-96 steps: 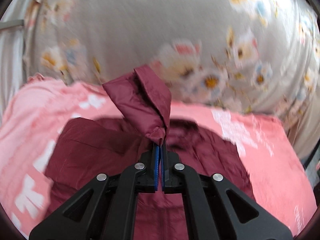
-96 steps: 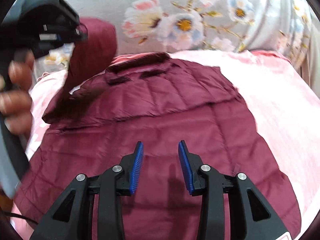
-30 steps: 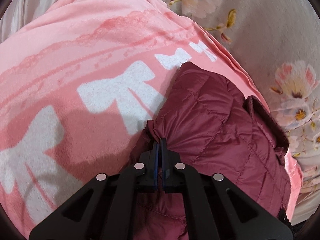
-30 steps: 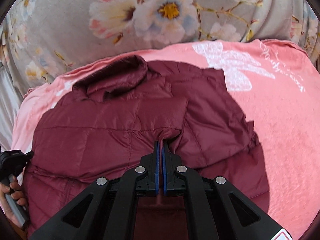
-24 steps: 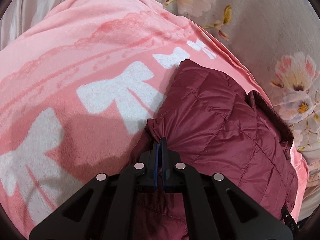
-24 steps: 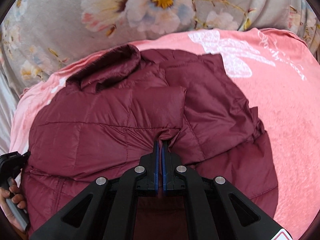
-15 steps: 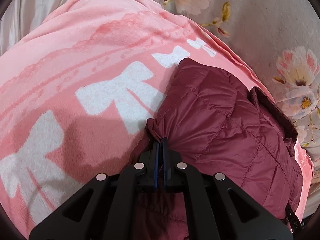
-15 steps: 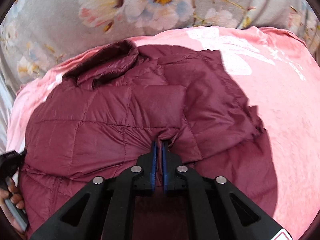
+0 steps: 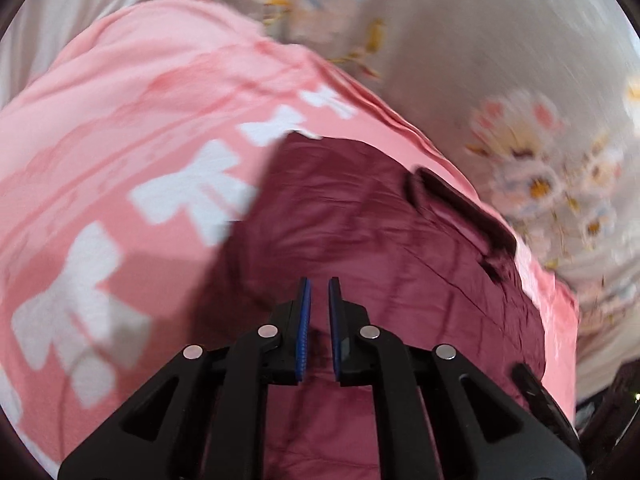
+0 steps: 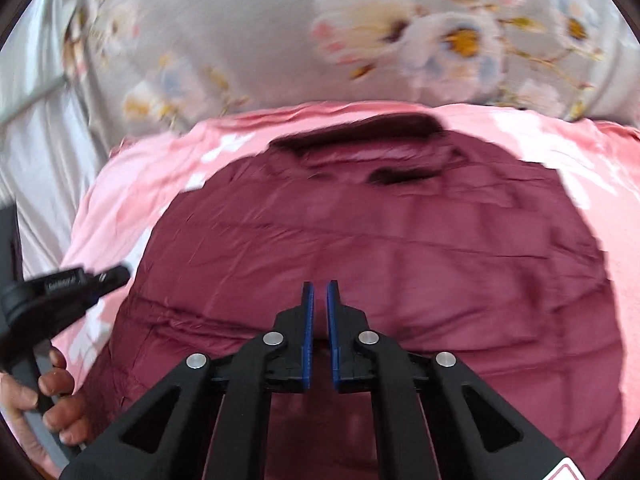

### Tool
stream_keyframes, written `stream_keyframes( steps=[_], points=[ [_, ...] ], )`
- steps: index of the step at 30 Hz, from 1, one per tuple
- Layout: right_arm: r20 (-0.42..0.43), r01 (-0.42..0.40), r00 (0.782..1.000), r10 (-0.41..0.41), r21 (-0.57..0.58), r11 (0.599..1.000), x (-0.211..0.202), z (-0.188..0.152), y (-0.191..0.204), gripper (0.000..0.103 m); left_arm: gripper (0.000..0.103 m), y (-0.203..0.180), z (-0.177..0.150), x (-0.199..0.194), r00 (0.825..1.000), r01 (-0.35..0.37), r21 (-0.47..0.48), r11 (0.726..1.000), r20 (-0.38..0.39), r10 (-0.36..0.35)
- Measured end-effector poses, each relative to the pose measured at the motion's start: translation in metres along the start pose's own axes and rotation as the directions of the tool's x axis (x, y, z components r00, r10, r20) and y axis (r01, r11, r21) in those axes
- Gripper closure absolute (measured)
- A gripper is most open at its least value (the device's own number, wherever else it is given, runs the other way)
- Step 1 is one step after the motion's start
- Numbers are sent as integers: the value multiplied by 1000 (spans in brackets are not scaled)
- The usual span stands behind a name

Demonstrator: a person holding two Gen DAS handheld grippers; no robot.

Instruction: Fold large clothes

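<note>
Left wrist view gave us a blurred look down at the maroon quilted puffer jacket [image 9: 380, 220], which lay spread on the pink blanket printed with white bows [image 9: 120, 120]. Its dark stand-up collar [image 9: 460, 200] was turned toward the blanket's far edge, where the grey flowered bedsheet [image 9: 500, 60] began. From the right wrist view we saw the jacket filling the middle of the blanket, bare pink showing along the left and right edges. The sides looked drawn in over the body, leaving a compact, roughly rectangular shape. We judged that the sleeves had been folded inward and that a fold from hem toward collar remained.

We read the placing as deliberate: collar at the far edge and hem nearest us kept the long axis in line with both tools, so each could take a near corner.

The left gripper [image 9: 319, 280] hung above the jacket's left part, near the edge by the bows. Its blue-padded jaws were opening, a narrow gap between them and no cloth in it. A person's hand [image 10: 44, 404], at the left rim of the right wrist view, was wrapped round that tool's handle.

The right gripper [image 10: 320, 284] hovered over the near middle of the jacket. Its jaws were all but closed, only a slit apart, and clenched on nothing. We saw the fabric lying free below both tools.
</note>
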State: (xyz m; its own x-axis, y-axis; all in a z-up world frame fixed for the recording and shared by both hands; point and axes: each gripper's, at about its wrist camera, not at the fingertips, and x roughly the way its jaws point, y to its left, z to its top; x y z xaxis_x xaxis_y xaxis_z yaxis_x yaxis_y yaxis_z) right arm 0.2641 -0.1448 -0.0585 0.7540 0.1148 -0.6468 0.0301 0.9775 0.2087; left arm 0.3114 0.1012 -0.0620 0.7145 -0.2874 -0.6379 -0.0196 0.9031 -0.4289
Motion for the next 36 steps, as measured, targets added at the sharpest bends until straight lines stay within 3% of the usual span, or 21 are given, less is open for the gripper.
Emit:
stream_keyframes(
  steps=[2,7,18,23,25,30,33,36],
  points=[
    [-37,10,999,-11,-15,1000,17,-3,10,100,95,-21,-3,14,1000,-14,75,997,-26,16],
    [-115,41,992,-42,-15,999,41,-13,5,103,96,-39,-17,47,993,-48,146,988,-99,63],
    [-132,77,988,-83,-49,996,51,-24,11,103,103,-39,-35,58,989,-122,221,968,-58,138],
    [-132,30,991,-31,-2,1000,49,-20,1,103,103,-42,-34,59,986,-143,243,959,-51,160],
    [-108,12,994,-6,49,999,35,-18,-12,103,103,-43,-34,58,986,-144,244,959,-49,160],
    [-17,114,993,-113,78,990,-6,-2,-53,103,102,-34,-21,37,993,-106,169,980,-31,113],
    [-1,186,982,-187,112,976,-10,12,-84,102,102,-38,2,26,997,-72,121,990,-4,73],
    [-9,205,978,-206,153,967,-1,21,-106,101,102,-50,20,31,998,-55,108,993,-1,55]
  ],
)
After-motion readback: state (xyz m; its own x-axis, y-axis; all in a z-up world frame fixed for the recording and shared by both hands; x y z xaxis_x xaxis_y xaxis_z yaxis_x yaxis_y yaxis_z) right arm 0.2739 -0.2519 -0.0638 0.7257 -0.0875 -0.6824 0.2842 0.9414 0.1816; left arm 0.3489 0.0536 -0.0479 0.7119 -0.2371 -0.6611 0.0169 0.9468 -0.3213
